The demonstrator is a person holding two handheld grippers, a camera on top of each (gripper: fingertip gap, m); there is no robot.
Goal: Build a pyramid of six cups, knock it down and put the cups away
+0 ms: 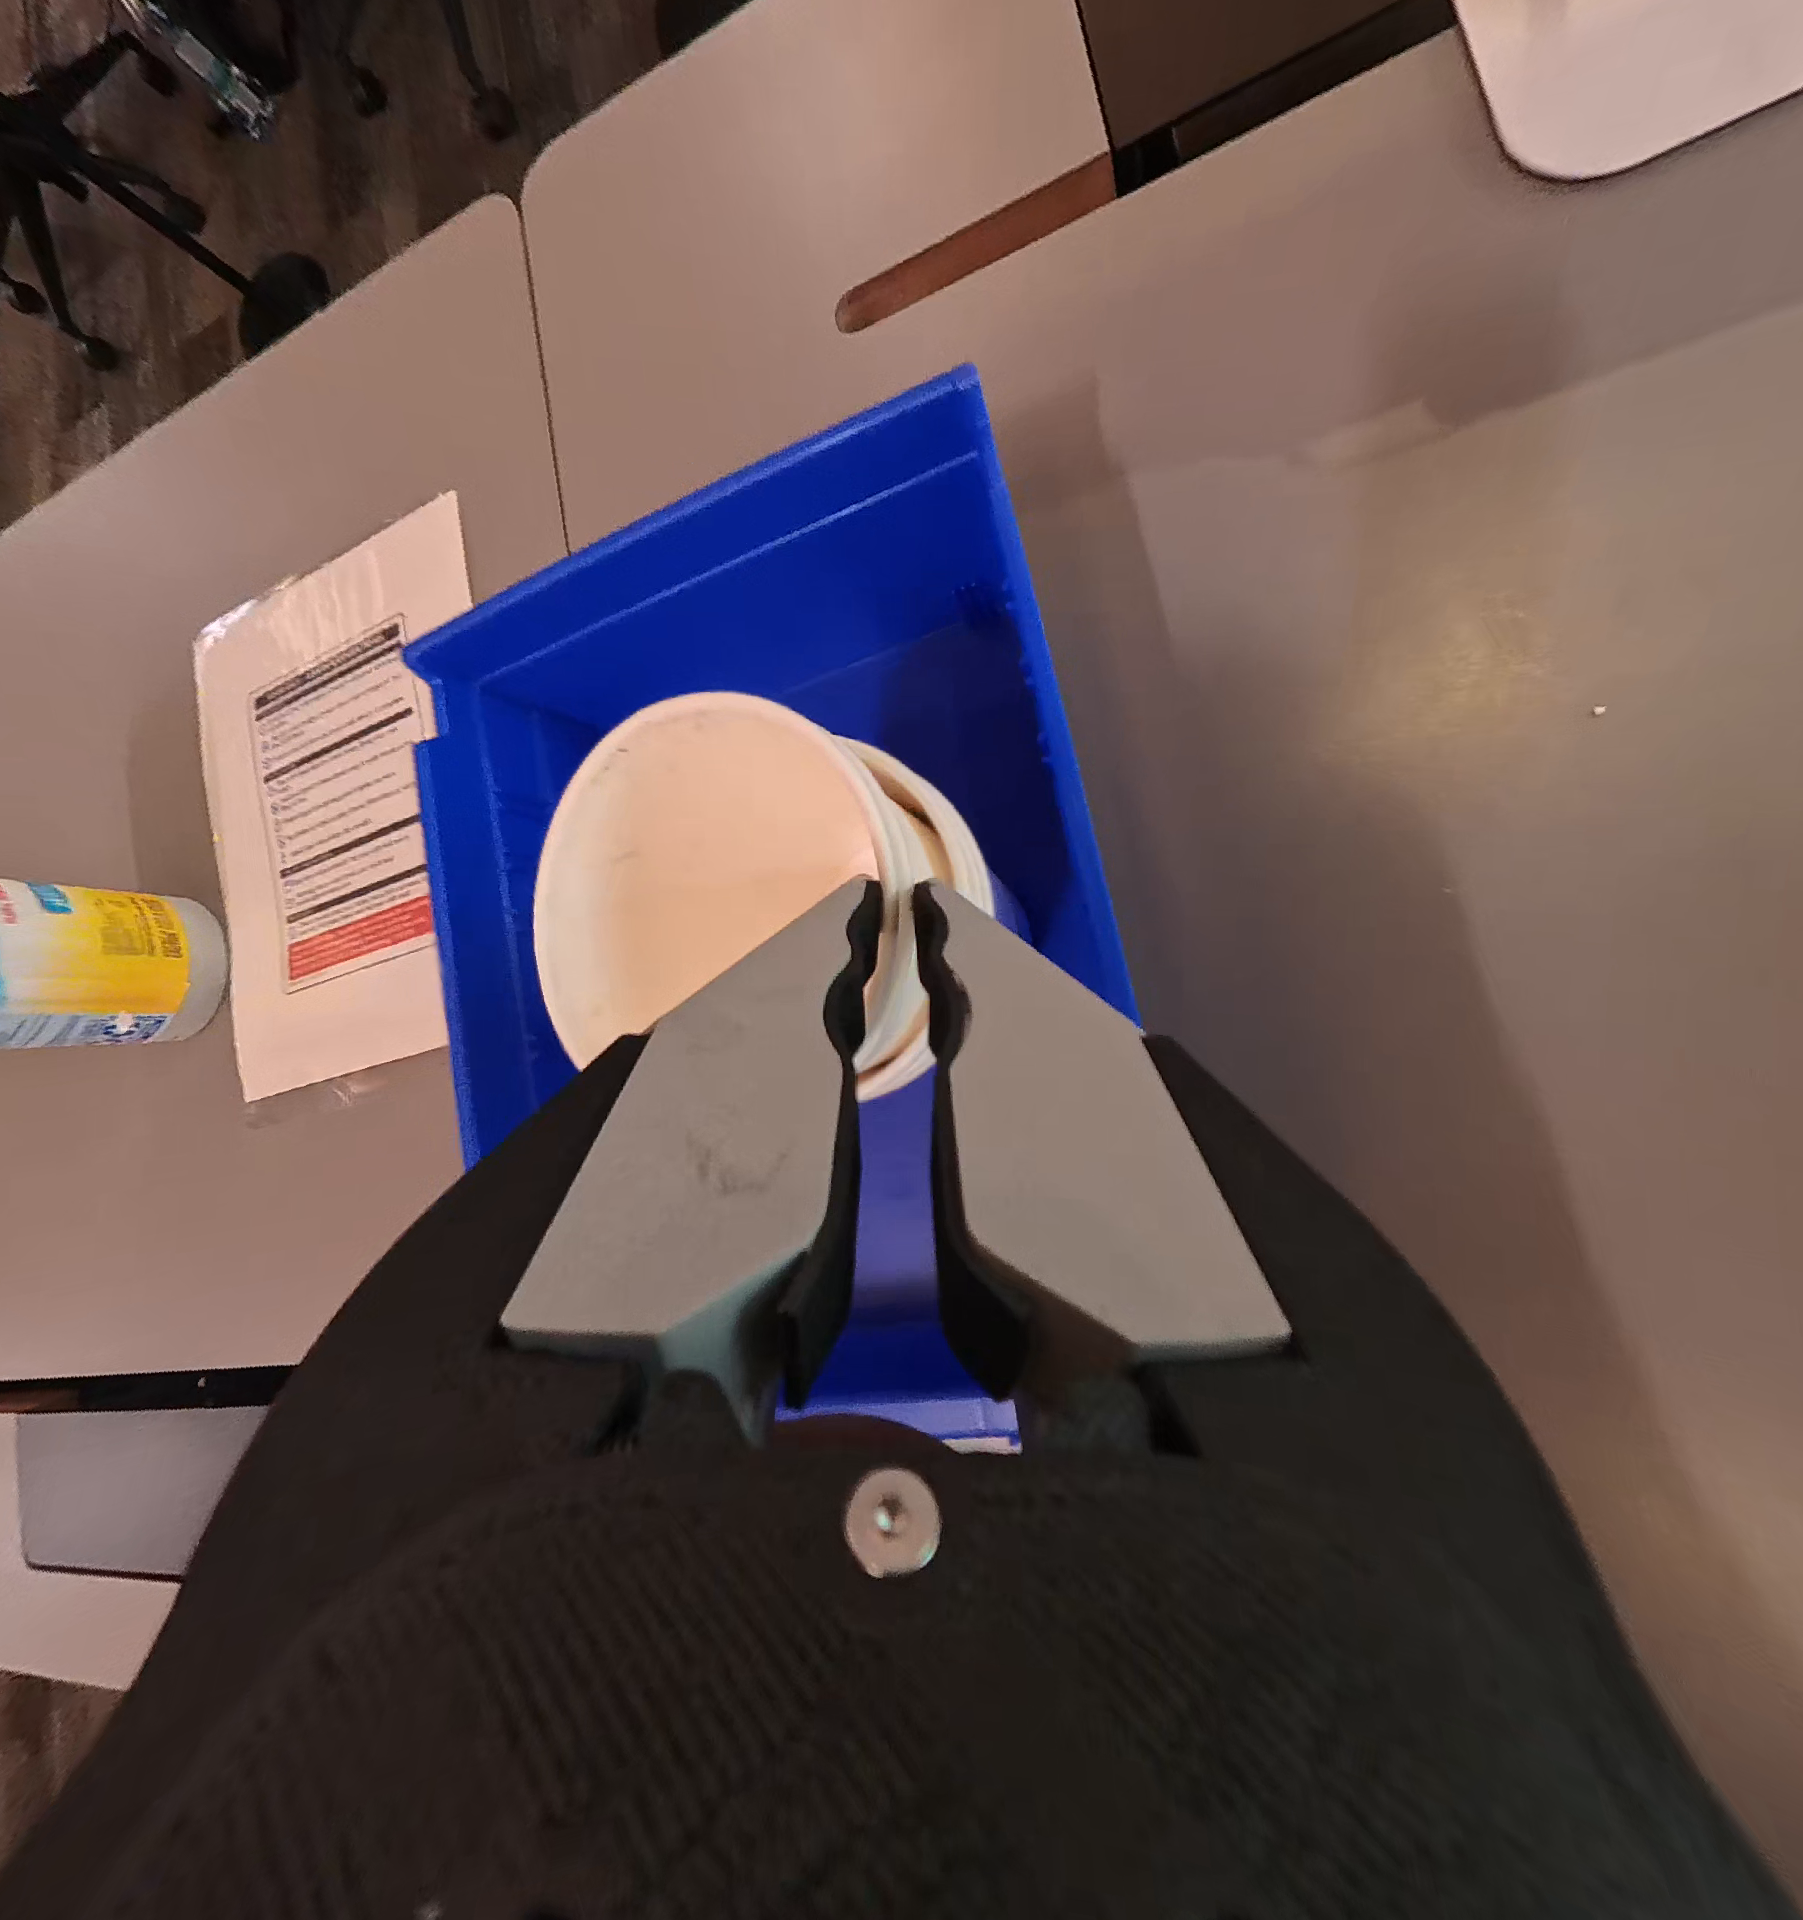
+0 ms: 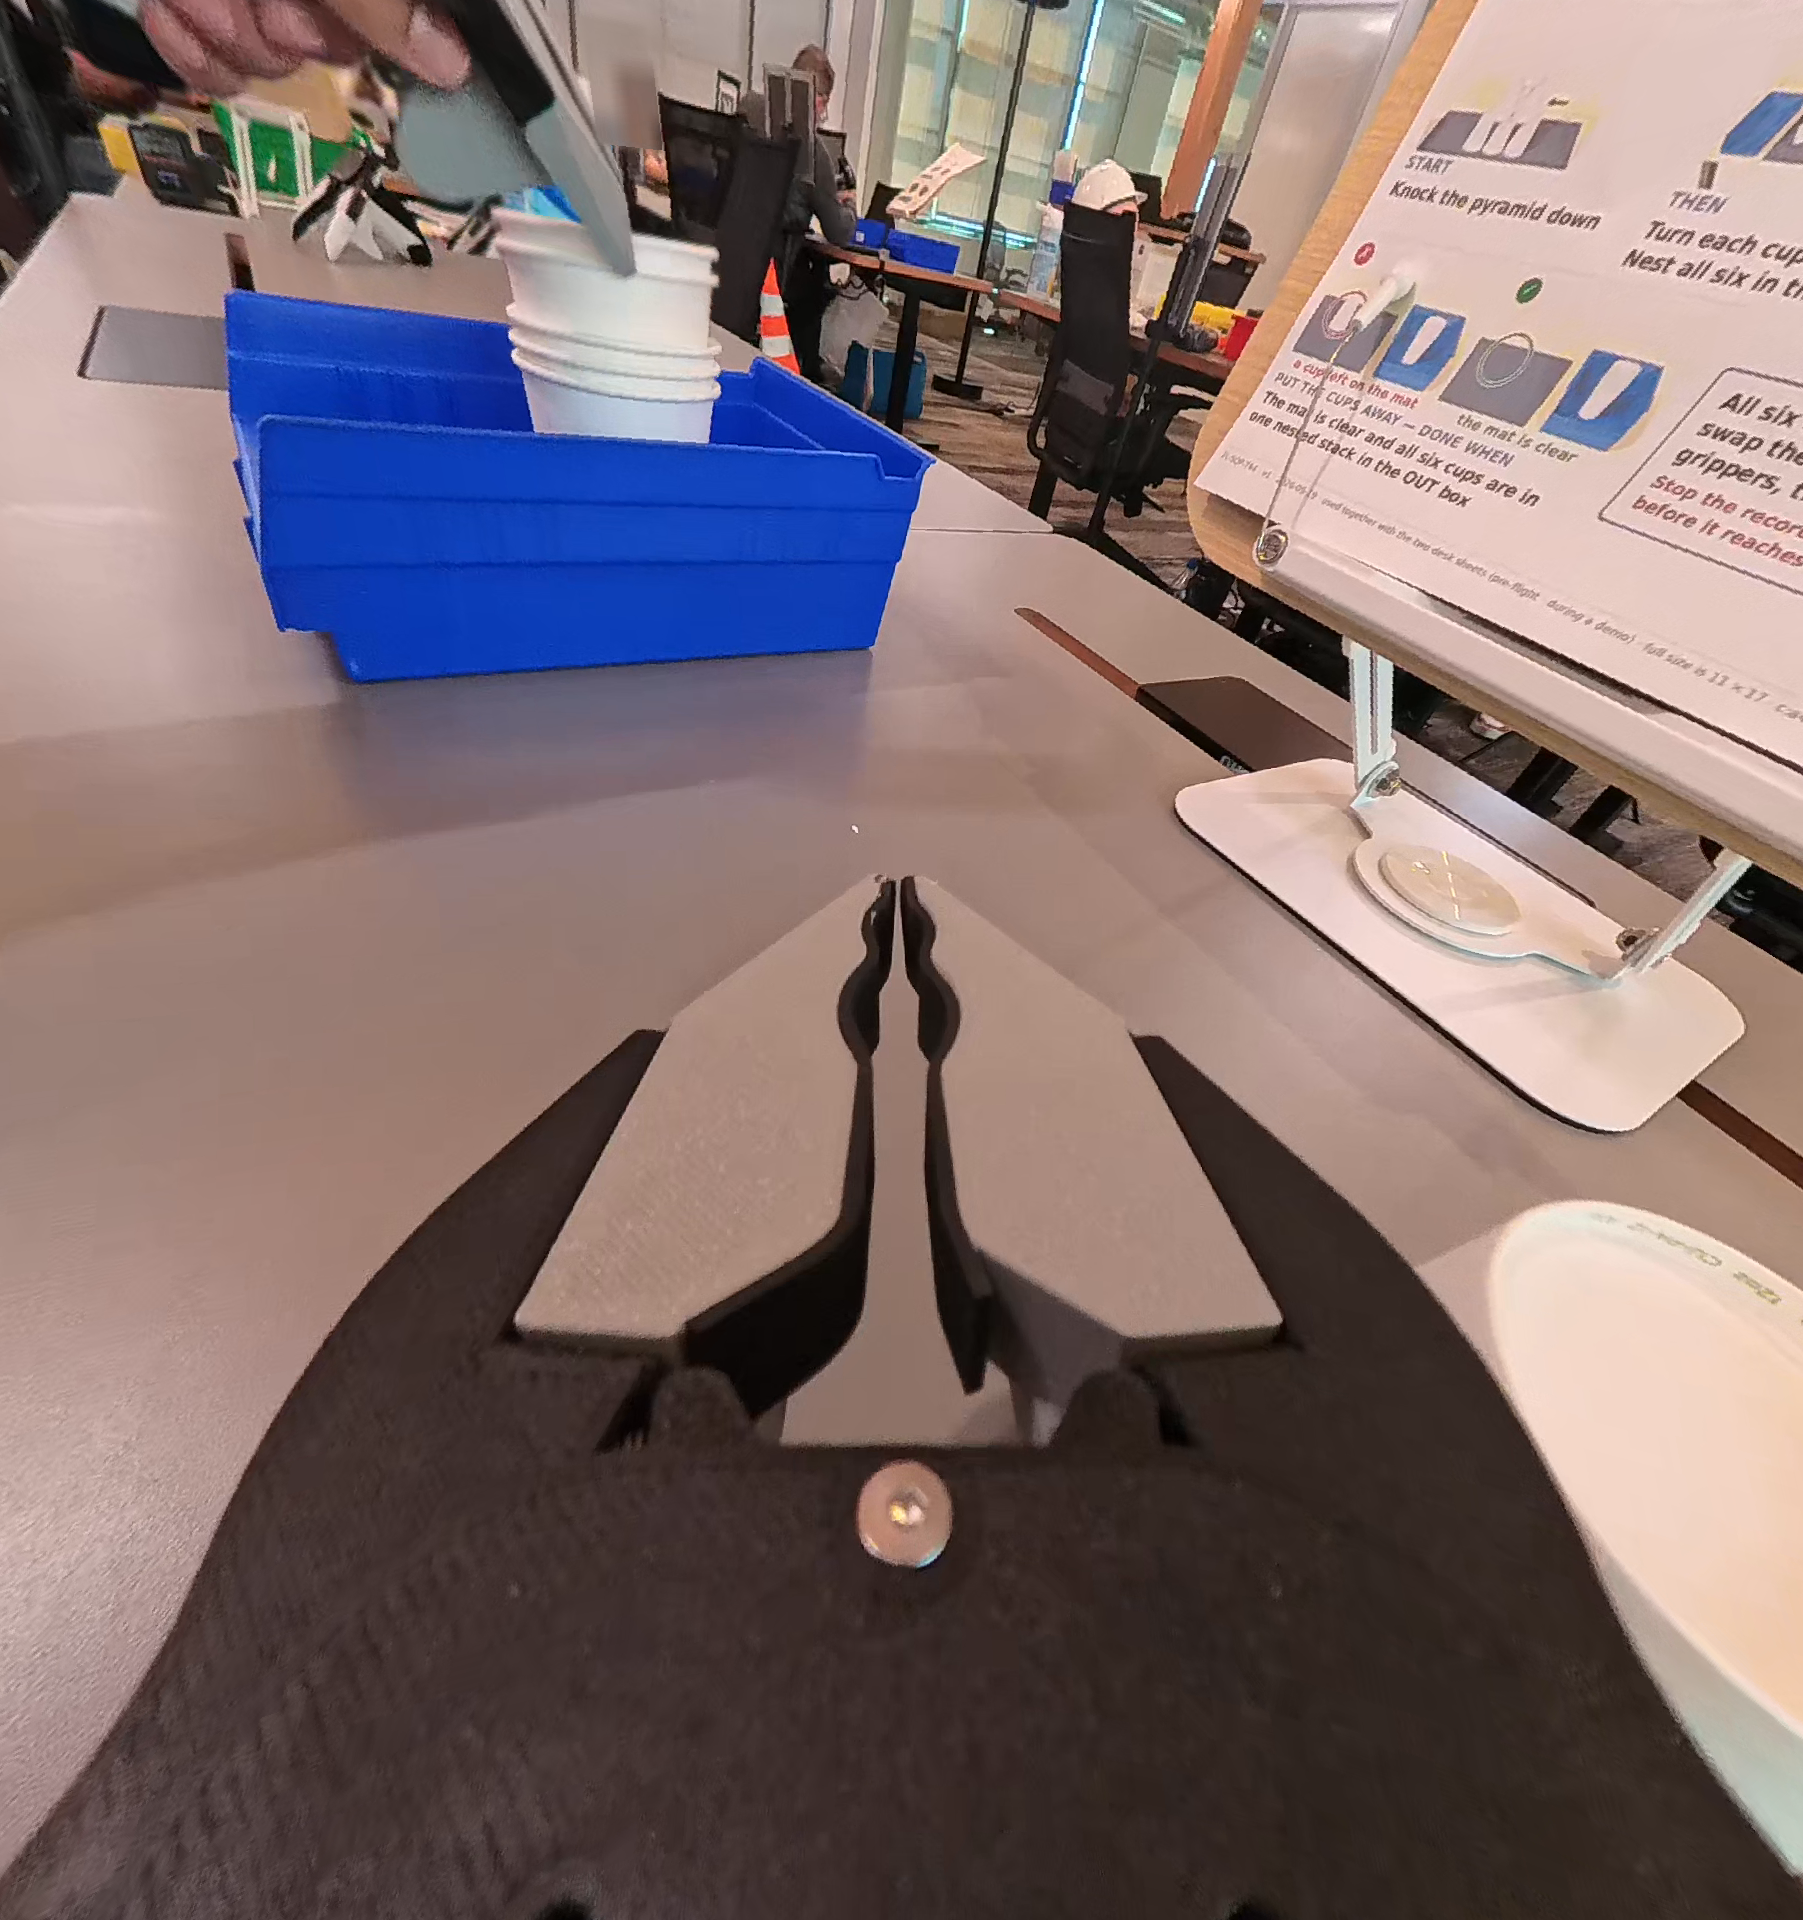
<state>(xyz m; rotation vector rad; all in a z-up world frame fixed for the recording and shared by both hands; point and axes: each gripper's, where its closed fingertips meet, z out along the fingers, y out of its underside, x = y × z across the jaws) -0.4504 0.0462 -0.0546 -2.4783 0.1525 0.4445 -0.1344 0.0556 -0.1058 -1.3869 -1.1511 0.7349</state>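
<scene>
Left wrist view: left gripper (image 1: 899, 909) nearly closed, pinching the rim of the top cup (image 1: 705, 862) at frame centre, one finger inside the mouth, the other outside the wall. Top cup tilted over the nested stack of white cups (image 1: 938, 831), partly seated in it, all standing inside the blue bin (image 1: 772, 540). Just left of the bin, a laminated printed sheet (image 1: 336, 790) flat on the grey table (image 1: 1448, 831); at the left edge, a yellow and blue canister (image 1: 76, 966) lying on its side.

Right wrist view: right gripper (image 2: 894, 894) at lower centre, low over bare table, fingers almost touching, gripping nothing. Blue bin (image 2: 575, 561) in the upper left, stack of white cups (image 2: 616, 353) rising above its rim, left gripper's finger (image 2: 575, 135) reaching down into the top cup. Lone white cup (image 2: 1686, 1455) mouth down at the lower right edge, close beside the gripper body. Instruction board on a white stand (image 2: 1458, 935) at the upper right.
</scene>
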